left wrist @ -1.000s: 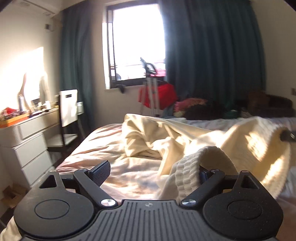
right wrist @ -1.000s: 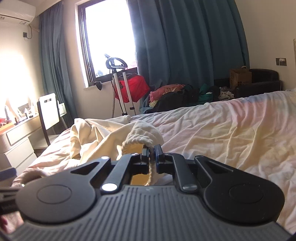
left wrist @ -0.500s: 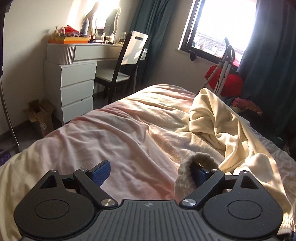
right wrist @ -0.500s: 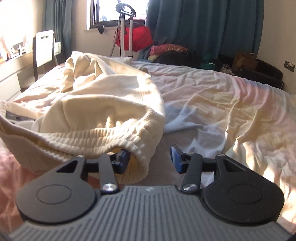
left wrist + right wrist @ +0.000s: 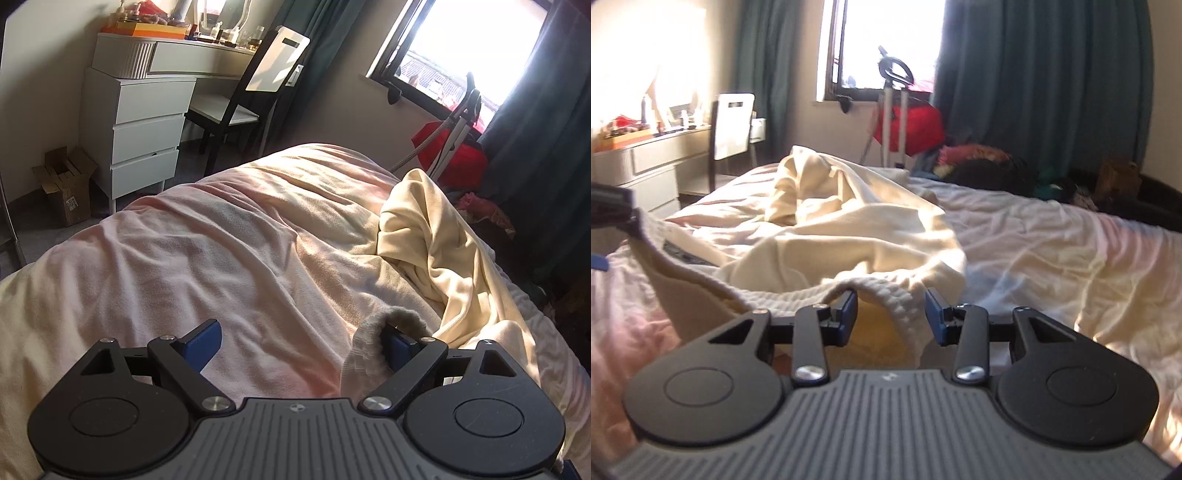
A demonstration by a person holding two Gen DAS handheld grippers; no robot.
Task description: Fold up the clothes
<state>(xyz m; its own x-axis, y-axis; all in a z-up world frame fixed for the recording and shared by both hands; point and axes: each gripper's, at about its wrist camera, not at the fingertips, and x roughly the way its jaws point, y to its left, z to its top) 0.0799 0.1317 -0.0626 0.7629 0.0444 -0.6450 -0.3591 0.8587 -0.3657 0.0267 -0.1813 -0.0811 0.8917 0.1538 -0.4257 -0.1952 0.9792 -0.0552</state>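
Note:
A cream garment (image 5: 443,251) lies crumpled on the bed, and it also shows in the right wrist view (image 5: 849,229). Its ribbed hem (image 5: 373,339) hangs over the right finger of my left gripper (image 5: 299,343), whose jaws stand wide open. In the right wrist view the ribbed hem (image 5: 894,302) droops between the open jaws of my right gripper (image 5: 891,314), draped over the left finger. The left gripper's tip (image 5: 613,206) shows at the far left, with the hem stretched from it.
The bed (image 5: 184,258) has a pale pink rumpled cover. A white dresser (image 5: 140,122) and a chair (image 5: 251,92) stand past its left side. A cardboard box (image 5: 64,188) sits on the floor. A red bag (image 5: 908,125), clothes pile (image 5: 990,162) and dark curtains stand by the window.
My right gripper went from shut on the hem to open. Both grippers have dropped low to the bed, and the left one has turned toward the dresser side.

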